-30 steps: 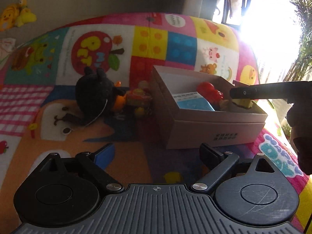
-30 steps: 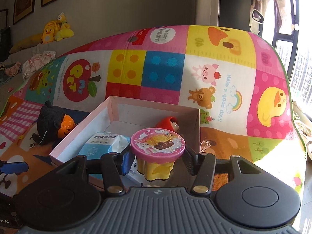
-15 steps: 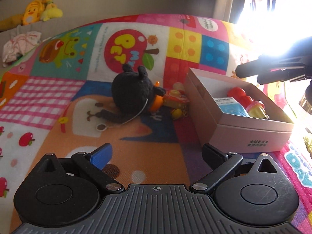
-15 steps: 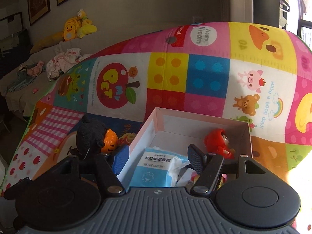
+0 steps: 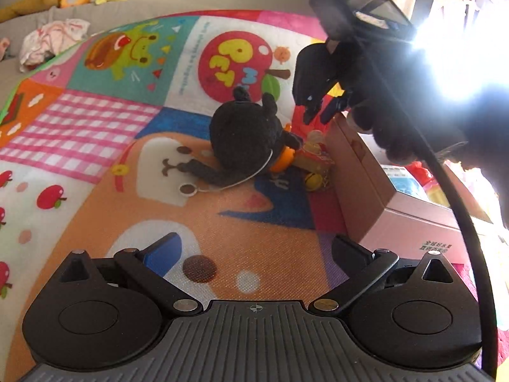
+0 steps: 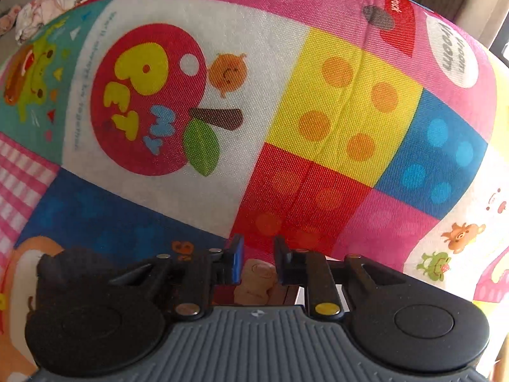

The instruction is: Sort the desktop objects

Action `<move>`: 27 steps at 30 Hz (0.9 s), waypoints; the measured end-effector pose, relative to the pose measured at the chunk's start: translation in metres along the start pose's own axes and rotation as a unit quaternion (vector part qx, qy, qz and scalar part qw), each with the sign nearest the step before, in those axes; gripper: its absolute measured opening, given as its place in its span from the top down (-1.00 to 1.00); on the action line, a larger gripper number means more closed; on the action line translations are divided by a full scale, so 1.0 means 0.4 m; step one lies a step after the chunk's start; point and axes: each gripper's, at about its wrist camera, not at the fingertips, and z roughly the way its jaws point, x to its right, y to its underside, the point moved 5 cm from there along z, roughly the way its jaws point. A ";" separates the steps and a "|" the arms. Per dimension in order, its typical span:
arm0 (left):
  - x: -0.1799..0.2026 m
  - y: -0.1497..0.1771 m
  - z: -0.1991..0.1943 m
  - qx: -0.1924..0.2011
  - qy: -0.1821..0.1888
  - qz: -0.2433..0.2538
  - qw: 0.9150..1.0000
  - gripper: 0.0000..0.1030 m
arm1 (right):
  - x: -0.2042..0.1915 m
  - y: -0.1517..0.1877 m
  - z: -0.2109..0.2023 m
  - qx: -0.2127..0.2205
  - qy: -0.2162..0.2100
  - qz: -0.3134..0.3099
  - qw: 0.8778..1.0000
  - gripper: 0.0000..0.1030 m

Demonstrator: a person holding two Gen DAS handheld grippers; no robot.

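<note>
The right claw [image 6: 257,262] has its jaws drawn close together with a small tan toy figure [image 6: 256,281] showing between them just below; whether the pads actually press on it cannot be told. In the left wrist view this claw [image 5: 318,111] hangs above the clutter by the box's far left corner. The left claw [image 5: 254,248] stands wide open and empty over the play mat [image 5: 95,191], near the viewer.

The black plush toy [image 5: 245,137] lies in the middle of the mat, touching an orange piece [image 5: 283,162]. It looks soft and light, so it should squash under the pads; a hold across its round body seems safest, clear of the thin white cord [image 5: 251,178] trailing from it.

Just right of it sit a small yellow-and-red toy [image 5: 313,156] and a yellow bell [image 5: 310,178], crowded against the pink box [image 5: 413,226], which already holds a blue packet [image 5: 407,187]. The box wall and the right hand's cable [image 5: 455,210] could obstruct an approach from the right.
</note>
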 end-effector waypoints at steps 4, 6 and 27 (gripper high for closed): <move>0.000 0.000 0.000 -0.001 0.001 0.000 1.000 -1.00 | -0.022 0.004 0.020 -0.020 0.014 -0.030 0.999 0.64; 0.002 0.001 -0.001 -0.001 0.000 0.002 1.000 -1.00 | -0.030 0.011 0.028 -0.032 0.016 -0.040 0.999 0.64; 0.051 0.023 -0.013 -0.030 0.090 0.061 0.994 -1.00 | -0.085 0.283 -0.267 -0.094 -0.198 -0.098 0.971 0.64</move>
